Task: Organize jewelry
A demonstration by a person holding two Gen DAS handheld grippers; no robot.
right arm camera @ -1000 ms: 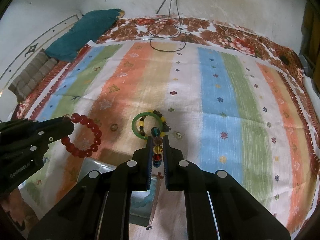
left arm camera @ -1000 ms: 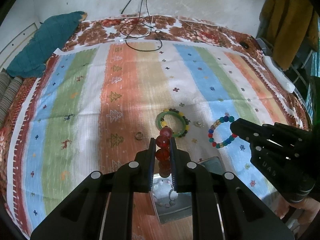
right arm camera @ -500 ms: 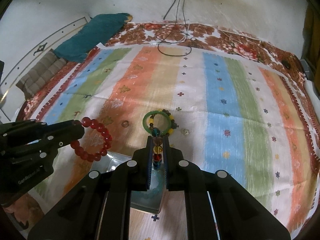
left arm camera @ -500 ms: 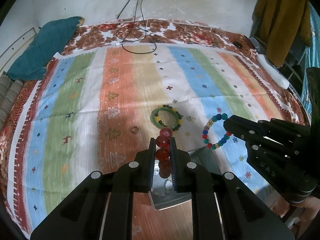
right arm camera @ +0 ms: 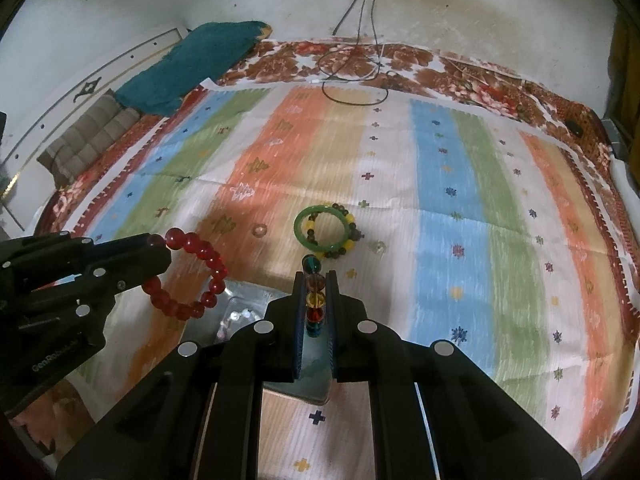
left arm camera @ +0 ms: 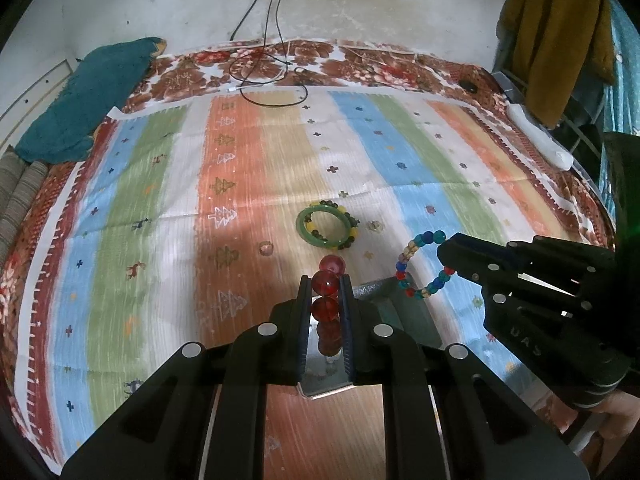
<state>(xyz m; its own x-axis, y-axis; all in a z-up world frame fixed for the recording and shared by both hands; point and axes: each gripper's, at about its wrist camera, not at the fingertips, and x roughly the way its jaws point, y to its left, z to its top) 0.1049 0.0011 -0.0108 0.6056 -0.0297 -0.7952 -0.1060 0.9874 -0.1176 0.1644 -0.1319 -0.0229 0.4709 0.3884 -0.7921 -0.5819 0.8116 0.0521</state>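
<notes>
My left gripper [left arm camera: 325, 280] is shut on a red bead bracelet [left arm camera: 328, 280], which hangs between its pads; the right wrist view shows the same bracelet [right arm camera: 192, 276] as a full loop. My right gripper [right arm camera: 315, 280] is shut on a multicolour bead bracelet [right arm camera: 314, 300], whose loop [left arm camera: 420, 268] dangles from its tip in the left wrist view. Both hover over a shiny metal tray [left arm camera: 384, 300] near the front. Beyond it, a green bangle [left arm camera: 326, 226] lies on the striped cloth [left arm camera: 240, 160], overlapping a dark-and-yellow bead bracelet.
Two small rings [right arm camera: 260, 231] [right arm camera: 378, 247] lie either side of the bangle. A teal cushion [left arm camera: 88, 96] sits far left, black cables [left arm camera: 268, 76] at the back, a white power strip [left arm camera: 536, 136] and a hanging yellow garment [left arm camera: 560, 28] at right.
Both grippers have drawn back toward the near edge with their bracelets still held. The bangle and rings now sit farther ahead, and the tray lies further forward under the fingers.
</notes>
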